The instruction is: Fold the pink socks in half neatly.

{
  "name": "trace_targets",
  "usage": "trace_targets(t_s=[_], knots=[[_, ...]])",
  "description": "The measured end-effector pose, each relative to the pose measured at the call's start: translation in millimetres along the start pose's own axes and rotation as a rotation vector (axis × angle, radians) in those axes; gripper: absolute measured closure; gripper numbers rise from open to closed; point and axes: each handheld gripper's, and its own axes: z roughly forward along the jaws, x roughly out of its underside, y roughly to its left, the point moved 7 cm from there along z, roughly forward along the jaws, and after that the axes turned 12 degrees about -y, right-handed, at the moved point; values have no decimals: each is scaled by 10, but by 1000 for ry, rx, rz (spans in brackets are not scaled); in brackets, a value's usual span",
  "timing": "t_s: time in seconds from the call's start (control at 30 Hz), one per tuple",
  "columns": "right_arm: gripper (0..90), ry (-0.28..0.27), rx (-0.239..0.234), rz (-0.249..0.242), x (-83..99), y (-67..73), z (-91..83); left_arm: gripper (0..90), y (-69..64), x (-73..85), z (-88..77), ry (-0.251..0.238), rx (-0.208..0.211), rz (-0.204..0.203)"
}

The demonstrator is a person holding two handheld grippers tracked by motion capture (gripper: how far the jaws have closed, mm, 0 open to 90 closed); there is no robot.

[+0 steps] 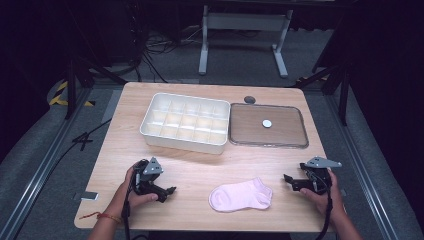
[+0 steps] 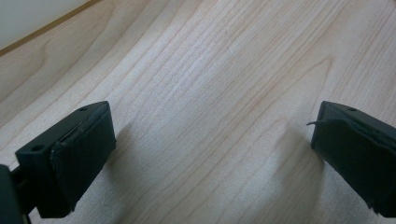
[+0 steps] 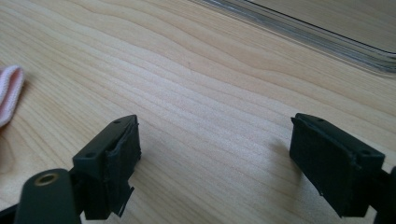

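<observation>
Left hand-held gripper [image 1: 167, 192] rests low over the desk [image 1: 200, 165] at the near left, held in the person's left hand [image 1: 131, 192]. Jaws stand wide apart with nothing between them; its own view shows bare wood grain under the gap [image 2: 212, 154]. State: released.

Right hand-held gripper [image 1: 289, 180] sits at the near right, held in the right hand [image 1: 325, 195], jaws pointing toward the desk's middle. Jaws likewise spread wide over bare wood [image 3: 215, 158], nothing gripped. State: released.

Sock [image 1: 241, 196]: pink, lying flat on the desk near its front edge, between the two grippers, apart from both. It lies somewhat nearer the right gripper; that gripper's view catches the sock's edge at far left [image 3: 9, 91].

Tray [image 1: 186, 122]: white, divided into many compartments, standing on the far half of the desk, left of centre. Compartments appear empty as far as can be judged.

Lid [image 1: 267, 135]: clear, flat, with a small round white knob [image 1: 267, 123] at its middle, lying just beside the tray's right end. Its rim crosses the top of the right gripper view [image 3: 299, 32].
</observation>
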Motion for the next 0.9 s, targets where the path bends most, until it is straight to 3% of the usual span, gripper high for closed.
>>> trace_targets(t_s=[0.57,0.73,0.9], knots=[[166,3,1,2,3,5,-8,7,-6,3,-12,-2,-15,-1],[169,2,-4,-2,1,6,-6,18,-26,9,-15,-7,-15,-20],[261,-6,-35,-16,-8,40,-24,24,-25,12,-29,-2,-25,-18]])
